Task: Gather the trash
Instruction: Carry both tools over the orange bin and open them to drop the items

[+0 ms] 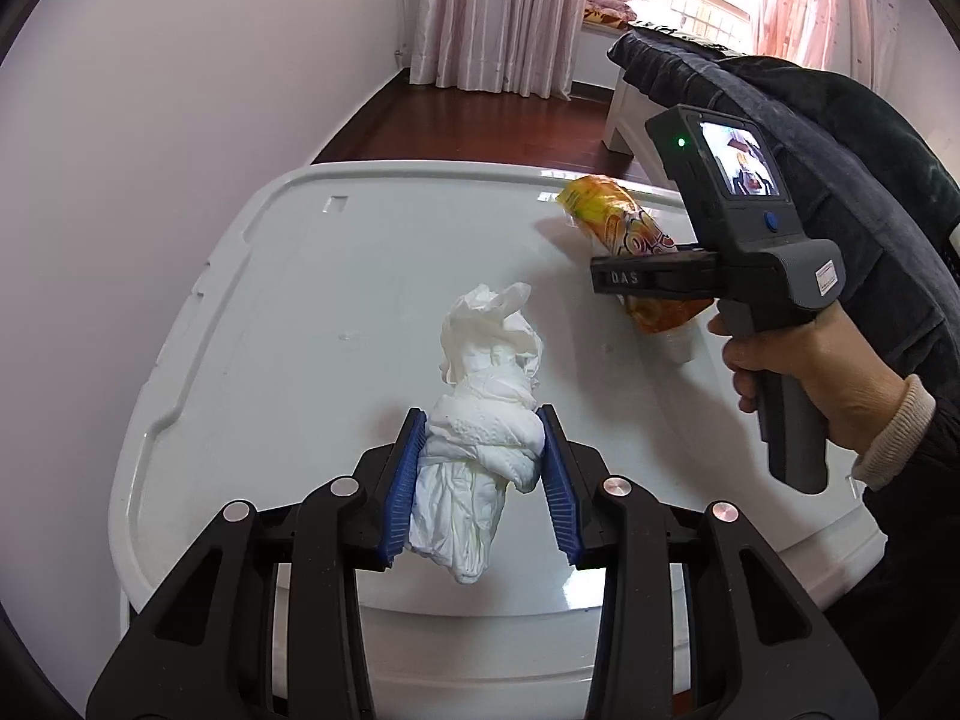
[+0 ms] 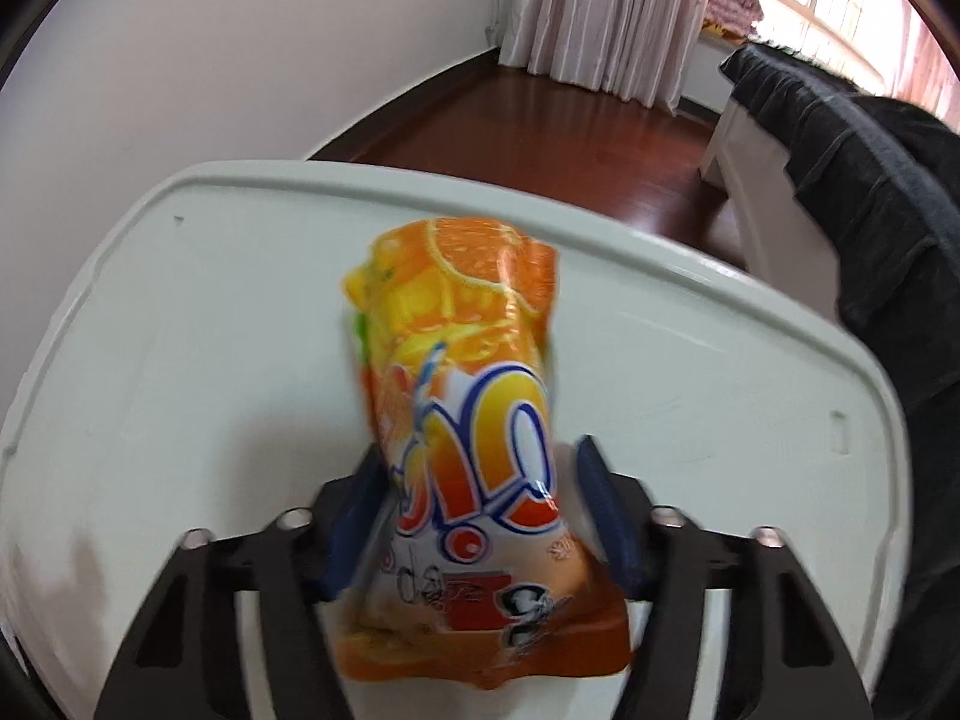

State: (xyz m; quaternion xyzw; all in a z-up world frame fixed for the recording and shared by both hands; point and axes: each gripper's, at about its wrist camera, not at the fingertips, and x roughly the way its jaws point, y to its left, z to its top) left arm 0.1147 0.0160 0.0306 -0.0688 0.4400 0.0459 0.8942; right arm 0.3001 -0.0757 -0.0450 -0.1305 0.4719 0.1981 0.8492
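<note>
A crumpled white tissue hangs over the white plastic table top, and my left gripper is shut on its lower half with both blue pads pressed in. An orange snack wrapper with citrus print lies lengthwise between the fingers of my right gripper. Its pads touch the wrapper's sides near the printed label; the picture is blurred there. In the left wrist view the right gripper reaches across the same wrapper at the table's right side, held by a person's hand.
The table top has a raised rim all round. A dark cloth is draped over white furniture to the right. Beyond lie a red-brown wooden floor, pink curtains and a plain wall on the left.
</note>
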